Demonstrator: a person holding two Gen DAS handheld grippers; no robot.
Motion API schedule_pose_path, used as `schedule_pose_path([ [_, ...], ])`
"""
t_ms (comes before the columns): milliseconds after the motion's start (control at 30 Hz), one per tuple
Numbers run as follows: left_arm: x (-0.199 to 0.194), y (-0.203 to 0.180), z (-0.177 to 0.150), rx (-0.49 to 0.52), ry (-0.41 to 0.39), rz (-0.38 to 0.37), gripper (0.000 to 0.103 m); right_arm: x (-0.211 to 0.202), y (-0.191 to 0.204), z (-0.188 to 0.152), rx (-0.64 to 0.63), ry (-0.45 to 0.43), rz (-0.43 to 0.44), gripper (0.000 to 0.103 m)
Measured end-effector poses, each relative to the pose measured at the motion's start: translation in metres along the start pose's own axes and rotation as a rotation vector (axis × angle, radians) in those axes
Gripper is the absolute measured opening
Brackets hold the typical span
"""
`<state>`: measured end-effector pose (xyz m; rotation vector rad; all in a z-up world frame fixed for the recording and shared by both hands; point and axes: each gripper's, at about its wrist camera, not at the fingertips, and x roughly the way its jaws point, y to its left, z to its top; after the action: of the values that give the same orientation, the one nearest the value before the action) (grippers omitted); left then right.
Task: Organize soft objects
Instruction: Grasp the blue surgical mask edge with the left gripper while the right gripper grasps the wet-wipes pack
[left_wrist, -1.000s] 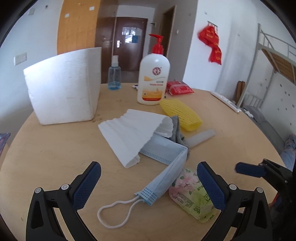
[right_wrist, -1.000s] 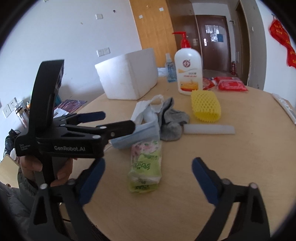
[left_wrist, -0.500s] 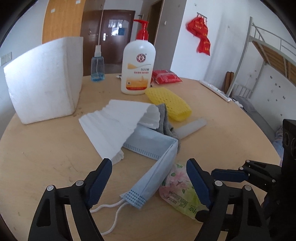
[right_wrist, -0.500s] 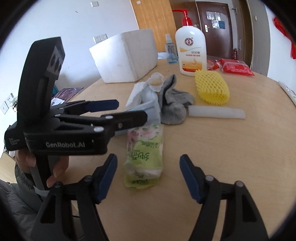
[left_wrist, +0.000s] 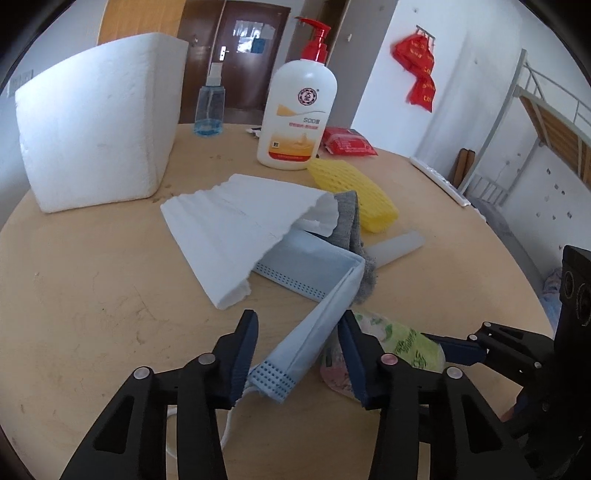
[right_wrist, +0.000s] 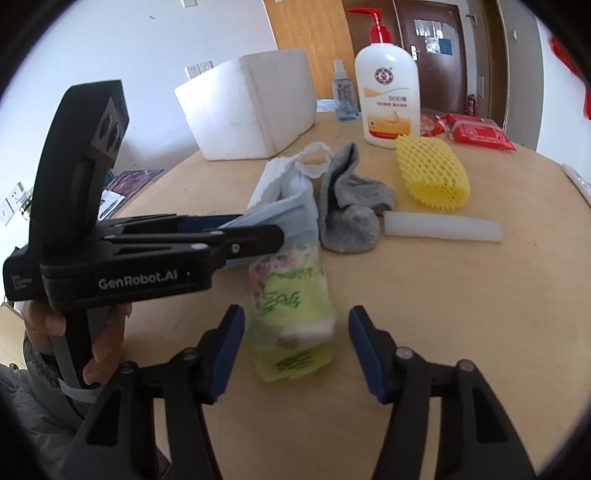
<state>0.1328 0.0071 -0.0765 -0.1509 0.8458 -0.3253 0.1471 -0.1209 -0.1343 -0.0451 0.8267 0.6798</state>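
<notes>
Nearest the left gripper (left_wrist: 299, 354), the blue face mask (left_wrist: 314, 291) lay between jaws that were closing, with a clear gap at the left pad, so no grip was yet made. Just right of the mask, the green tissue pack (right_wrist: 291, 317) sat between the jaws of the right gripper (right_wrist: 295, 343), also closing, with gaps on both sides; nothing held.

Beyond the mask, a white pleated sheet (left_wrist: 240, 229) overlapped its far end, and a grey sock (right_wrist: 347, 206) lay against it. Further right of the mask were a yellow foam net (right_wrist: 432, 173) and a white foam strip (right_wrist: 443, 229). Furthest from the mask stood the white foam box (left_wrist: 99, 118), judged the likely receptacle.

Recommendation: close the left pads squarely on the mask's near end and lift slowly, since sheet and sock may drag. Centre the pack before squeezing; its wrapper looks slippery.
</notes>
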Motion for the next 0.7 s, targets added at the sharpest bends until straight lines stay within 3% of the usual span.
schedule_pose_path([
  [67, -0.0008, 0.0016, -0.0006, -0.008, 0.002, -0.009, 0.039, 0.0005, 0.0021, -0.0008, -0.013, 0.002, -0.012, 0.062],
  [333, -0.0075, 0.0066, -0.0013, -0.048, -0.015, -0.046, 0.038, -0.0087, 0.0048, 0.0003, -0.023, -0.037, -0.017, 0.062],
  [433, -0.0082, 0.0102, -0.0007, -0.072, -0.016, -0.055, 0.030, -0.0065, 0.0057, 0.0014, -0.035, -0.036, -0.025, 0.061],
  [600, -0.0093, 0.0065, -0.0003, -0.052, -0.020, -0.048, 0.022, 0.0008, 0.0056, 0.0011, -0.027, -0.020, -0.012, 0.033],
  [700, -0.0099, 0.0060, 0.0000, -0.054, -0.023, -0.053, 0.014, 0.0012, 0.0040, 0.0013, -0.023, -0.020, 0.001, 0.027],
])
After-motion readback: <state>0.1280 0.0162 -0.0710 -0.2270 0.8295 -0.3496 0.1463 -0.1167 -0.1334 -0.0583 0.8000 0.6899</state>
